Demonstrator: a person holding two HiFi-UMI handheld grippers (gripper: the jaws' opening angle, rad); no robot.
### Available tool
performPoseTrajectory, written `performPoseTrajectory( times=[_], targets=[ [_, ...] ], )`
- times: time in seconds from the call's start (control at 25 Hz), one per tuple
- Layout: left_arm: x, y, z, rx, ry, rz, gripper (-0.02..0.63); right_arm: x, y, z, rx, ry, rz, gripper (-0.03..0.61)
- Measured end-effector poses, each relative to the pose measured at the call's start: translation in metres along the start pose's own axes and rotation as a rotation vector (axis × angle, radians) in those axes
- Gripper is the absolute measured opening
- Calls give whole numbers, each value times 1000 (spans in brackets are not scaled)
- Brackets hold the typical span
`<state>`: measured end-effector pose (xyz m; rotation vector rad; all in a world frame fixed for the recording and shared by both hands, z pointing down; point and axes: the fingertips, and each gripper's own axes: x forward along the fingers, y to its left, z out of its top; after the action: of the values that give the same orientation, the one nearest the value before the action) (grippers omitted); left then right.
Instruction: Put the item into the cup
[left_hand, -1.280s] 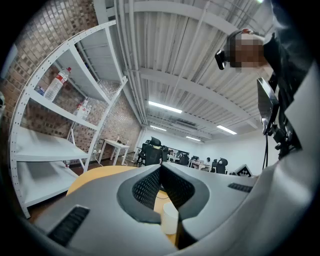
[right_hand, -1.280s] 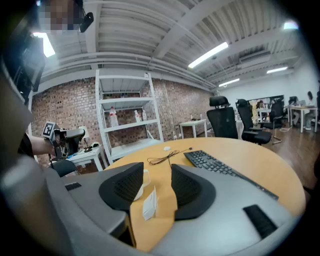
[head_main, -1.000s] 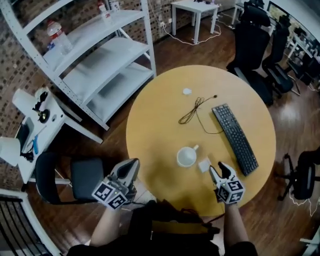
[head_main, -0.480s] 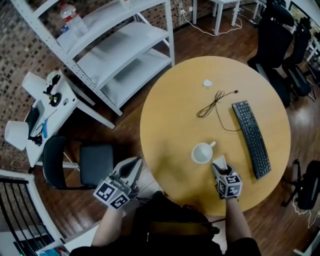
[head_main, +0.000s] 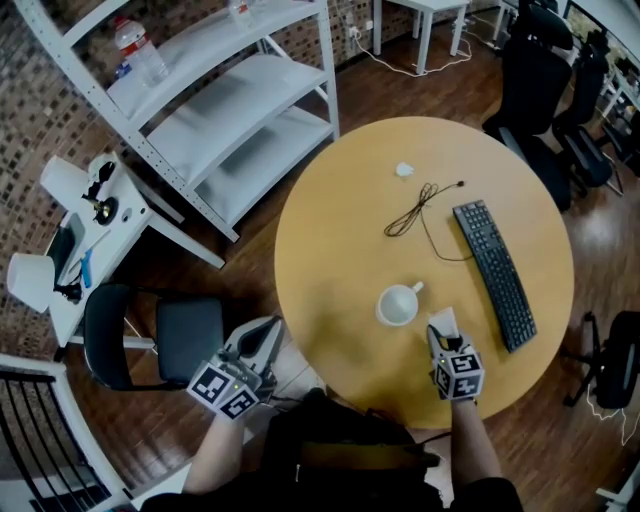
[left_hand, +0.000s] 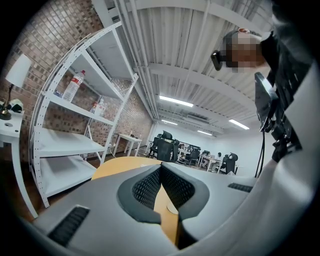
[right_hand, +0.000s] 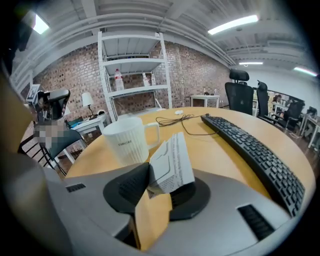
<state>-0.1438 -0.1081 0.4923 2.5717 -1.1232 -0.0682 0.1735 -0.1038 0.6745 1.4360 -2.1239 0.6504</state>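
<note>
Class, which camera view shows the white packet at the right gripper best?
The right gripper view: the packet sits large between the closing jaws of the right gripper, its print visible. The head view shows it only as a small white patch; the left gripper view misses it.

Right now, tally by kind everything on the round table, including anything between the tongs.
Cup: 1
Keyboard: 1
Cable: 1
Small white object: 1
White packet between the closing right tongs: 1
Total: 5
</note>
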Motion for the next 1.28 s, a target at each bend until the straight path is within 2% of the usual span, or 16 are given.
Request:
performPoseTrajectory(
  times=[0.32,0.44,0.6,0.72,0.92,1.2,1.28],
  targets=[
    [21,-13,9,0,-42,-85,-6,-58,8,100,-43,-226,-27,106],
    [21,-11,14,6,-63,-98,-5,-69,20,129,-78,-271,-13,106],
    [13,6,21,12,-102,-73,-5,-66,42,155,-136,-303,20,106],
    [7,13,21,1,-132,-49,-5,-55,55,163,-175,-293,50,106],
    [-5,23,13,-11,-135,-14,-5,-32,79,155,-225,-210,105,106],
    [-19,36,6,-35,-146,47,-5,-7,86,134,-234,-138,144,121],
    [-20,38,4,-40,-144,54,-6,-5,86,135,-210,-149,154,169]
  ],
)
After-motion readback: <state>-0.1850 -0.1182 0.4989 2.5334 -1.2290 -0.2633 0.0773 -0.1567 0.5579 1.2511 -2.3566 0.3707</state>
